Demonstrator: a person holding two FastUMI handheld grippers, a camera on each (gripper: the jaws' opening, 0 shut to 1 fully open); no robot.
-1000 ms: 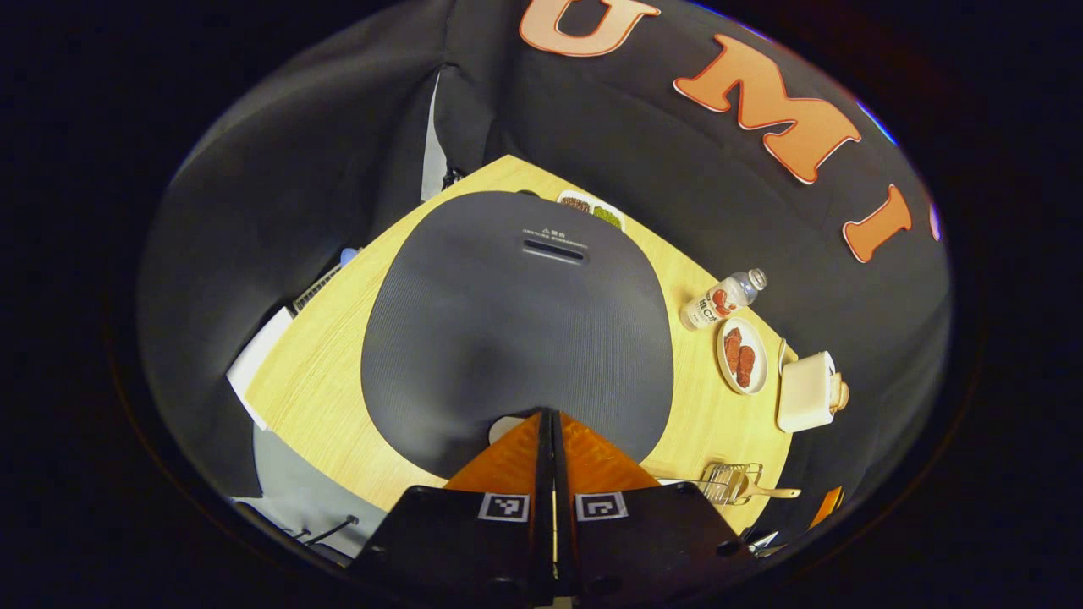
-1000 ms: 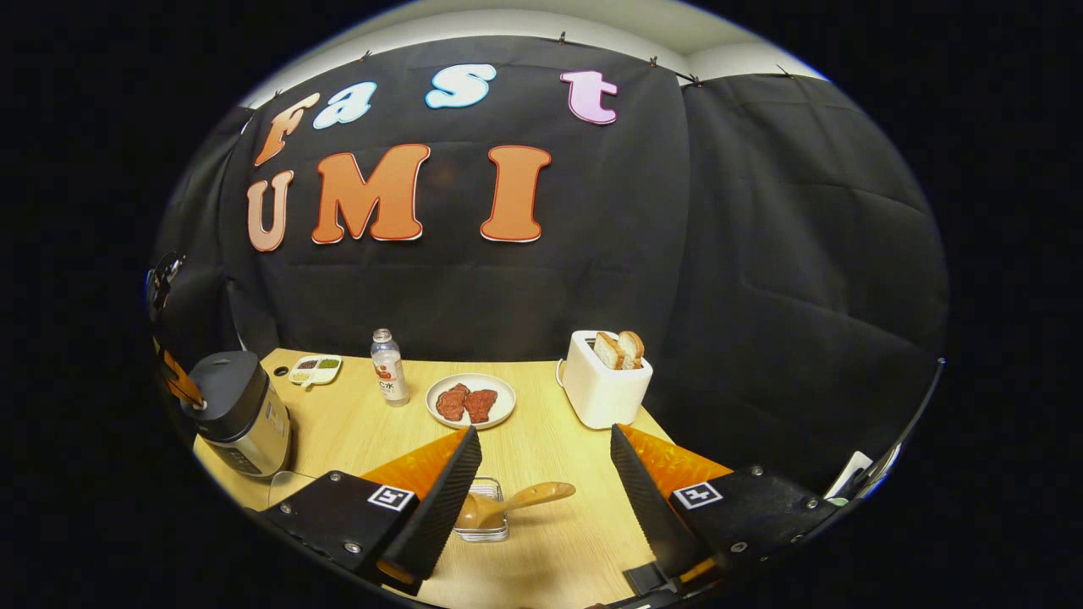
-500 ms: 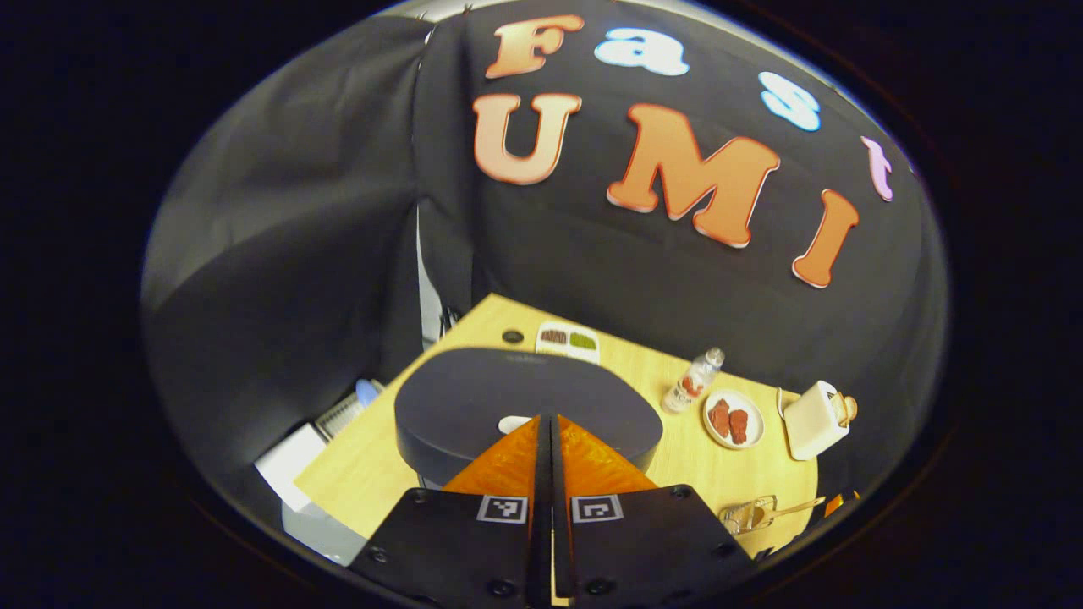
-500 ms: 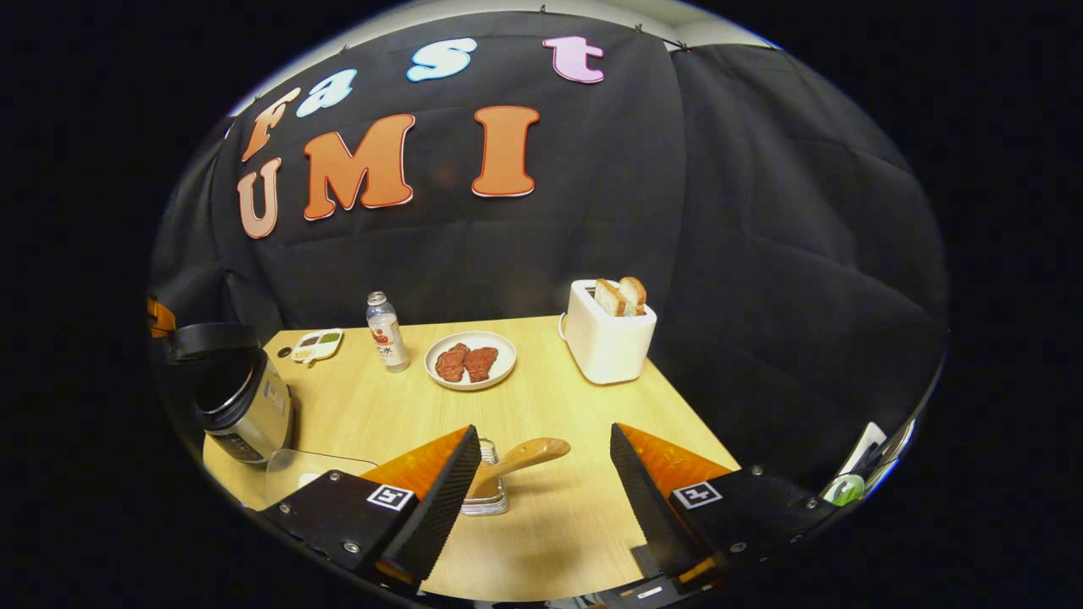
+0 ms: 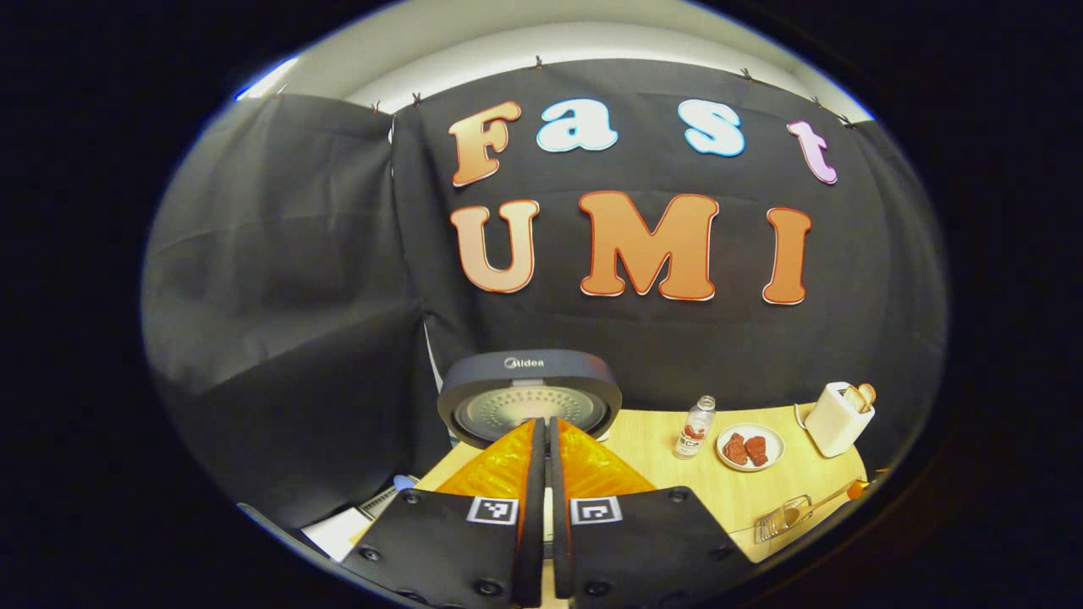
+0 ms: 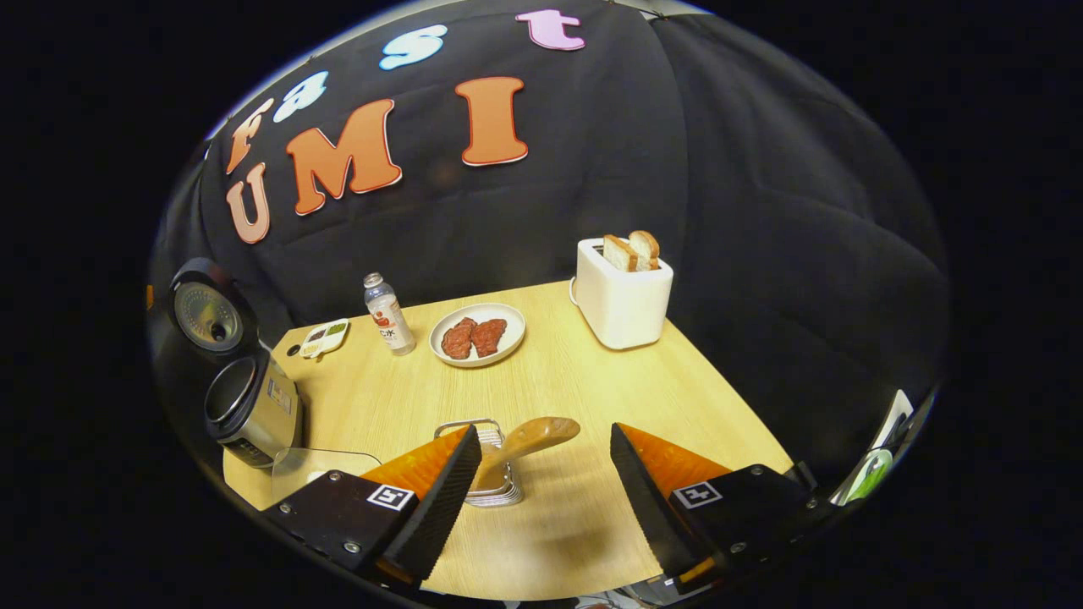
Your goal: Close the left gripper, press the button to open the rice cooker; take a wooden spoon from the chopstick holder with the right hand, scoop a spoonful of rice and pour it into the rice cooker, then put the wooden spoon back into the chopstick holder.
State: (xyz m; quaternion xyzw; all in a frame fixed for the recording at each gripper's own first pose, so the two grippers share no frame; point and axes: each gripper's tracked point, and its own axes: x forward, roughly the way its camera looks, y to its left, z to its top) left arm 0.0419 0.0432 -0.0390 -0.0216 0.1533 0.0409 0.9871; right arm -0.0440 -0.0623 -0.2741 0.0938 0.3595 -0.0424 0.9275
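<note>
Left gripper view: left hand-held gripper (image 5: 542, 474) pressed together, bottom centre; rice cooker (image 5: 530, 397) lid stood raised just above.

Right gripper view: right hand-held gripper (image 6: 546, 474) spread, empty. Wooden spoon (image 6: 525, 440) in chopstick holder (image 6: 486, 465) lay lower centre, handle slanting up-right between its fingers; right hand nearer.

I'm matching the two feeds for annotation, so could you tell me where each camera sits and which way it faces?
Left gripper view: rides on the left gripper, jaws shut, facing the booth wall, straight at the raised rice cooker lid.
Right gripper view: rides on the right gripper, jaws open, tilted down over the table toward the wooden spoon in the chopstick holder.
Shared: rice cooker, bottle, plate of meat, toaster, spoon, holder.
</note>
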